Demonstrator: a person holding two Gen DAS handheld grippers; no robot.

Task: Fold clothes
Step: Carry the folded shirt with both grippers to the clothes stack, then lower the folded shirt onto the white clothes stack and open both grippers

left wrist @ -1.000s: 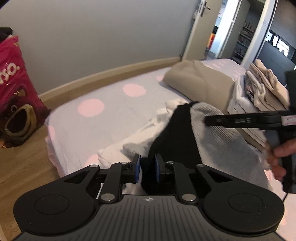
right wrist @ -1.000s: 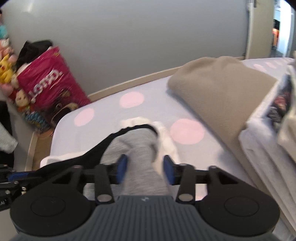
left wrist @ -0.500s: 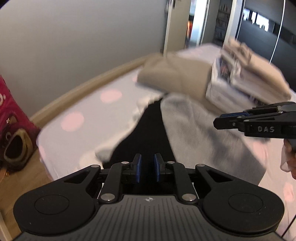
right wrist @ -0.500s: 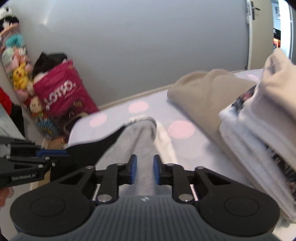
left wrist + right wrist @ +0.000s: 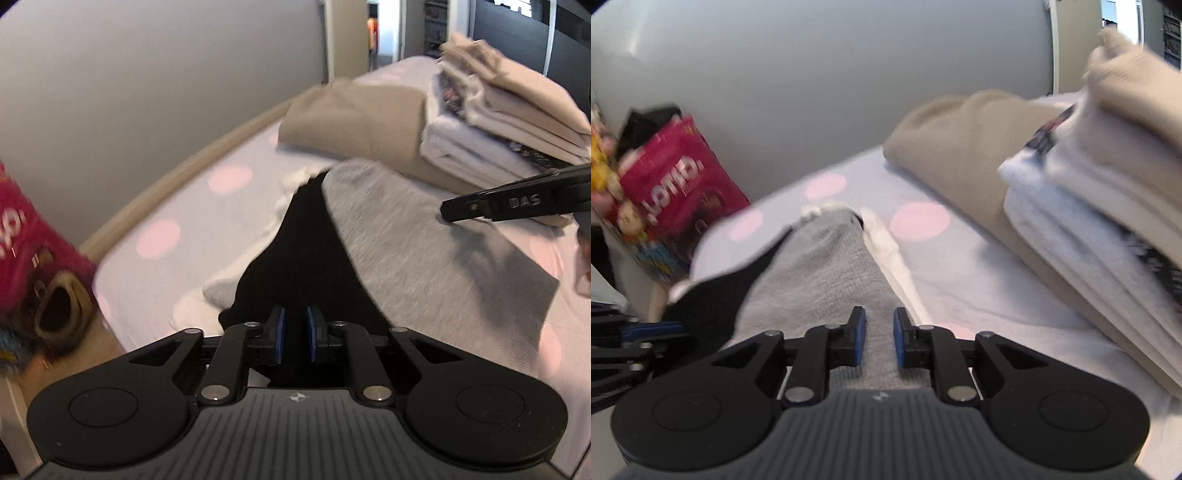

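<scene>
1. Surface is a bed [image 5: 221, 218] with a pale lilac sheet covered in pink dots. A light wood edge runs along its far side, against a plain grey wall [image 5: 147, 74].
2. Off the left end of the bed on the floor there's a pink printed bag [image 5: 676, 184], with some plush toys behind it. An open doorway shows at the far right in both views.
3. Along the right of the bed: a folded beige blanket [image 5: 354, 122], and just beside it a stack of folded clothes [image 5: 498, 122], white and beige, with something dark-patterned in the middle.
4. The piece being worked on is a garment [image 5: 424, 240], grey with a black part, lying spread across the middle of the sheet. A white garment [image 5: 221, 291] peeks out underneath on the left.
5. Left gripper [image 5: 295, 338]: blue pads nearly together, the black fabric running right between them, so it looks pinched onto the garment.
6. Right gripper [image 5: 875, 339]: pads close, narrow gap, grey cloth runs up between them. Looks like a grip on the garment, though the blur makes the pad contact hard to see for sure.
7. The two grippers are at opposite sides of the garment, the right one's tip low over the grey part in the left view.
</scene>
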